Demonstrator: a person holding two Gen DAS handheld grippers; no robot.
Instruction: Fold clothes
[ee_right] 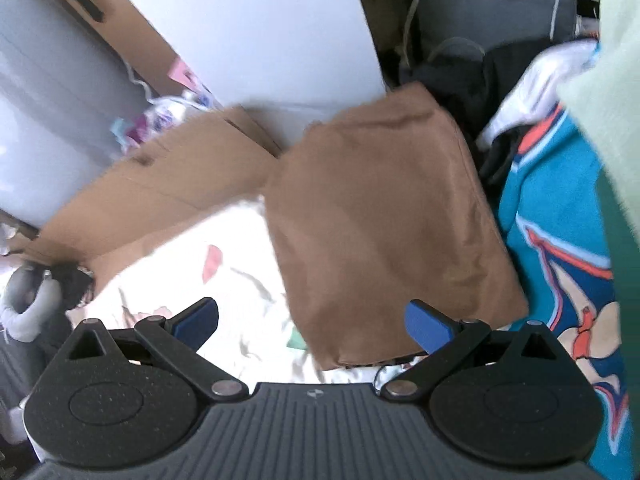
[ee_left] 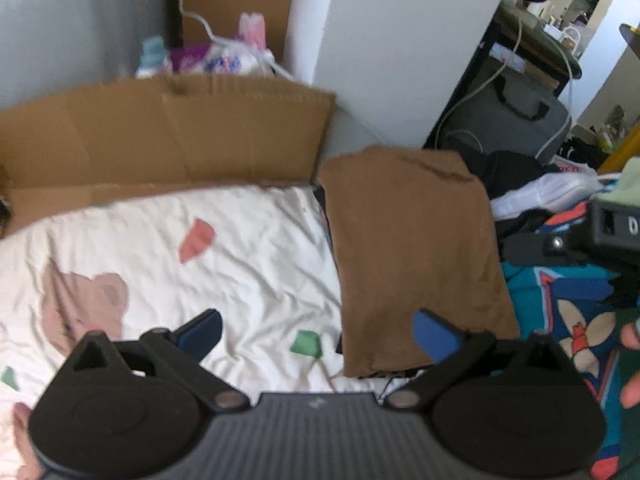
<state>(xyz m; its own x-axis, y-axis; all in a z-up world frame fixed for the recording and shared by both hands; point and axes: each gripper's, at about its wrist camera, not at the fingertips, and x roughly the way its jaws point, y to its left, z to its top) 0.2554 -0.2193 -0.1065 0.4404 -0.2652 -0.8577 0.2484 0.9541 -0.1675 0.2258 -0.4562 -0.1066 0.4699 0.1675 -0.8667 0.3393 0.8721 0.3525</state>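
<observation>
A folded brown garment (ee_left: 416, 256) lies on top of a small stack of dark clothes at the right side of the white bedsheet (ee_left: 224, 256). My left gripper (ee_left: 318, 334) hovers open above the sheet, its right blue finger (ee_left: 434, 338) over the brown garment's near edge. In the right wrist view the same brown garment (ee_right: 392, 224) fills the middle, and my right gripper (ee_right: 312, 324) is open with nothing between its blue fingers (ee_right: 426, 330). The right gripper's body (ee_left: 612, 228) shows at the far right of the left wrist view.
A flattened cardboard sheet (ee_left: 160, 136) leans along the back of the bed. A heap of unfolded clothes with a teal patterned cloth (ee_left: 576, 320) lies right of the brown garment. A pale green cloth (ee_right: 600, 92) hangs at the right. A grey bag (ee_left: 516, 120) and cables sit behind.
</observation>
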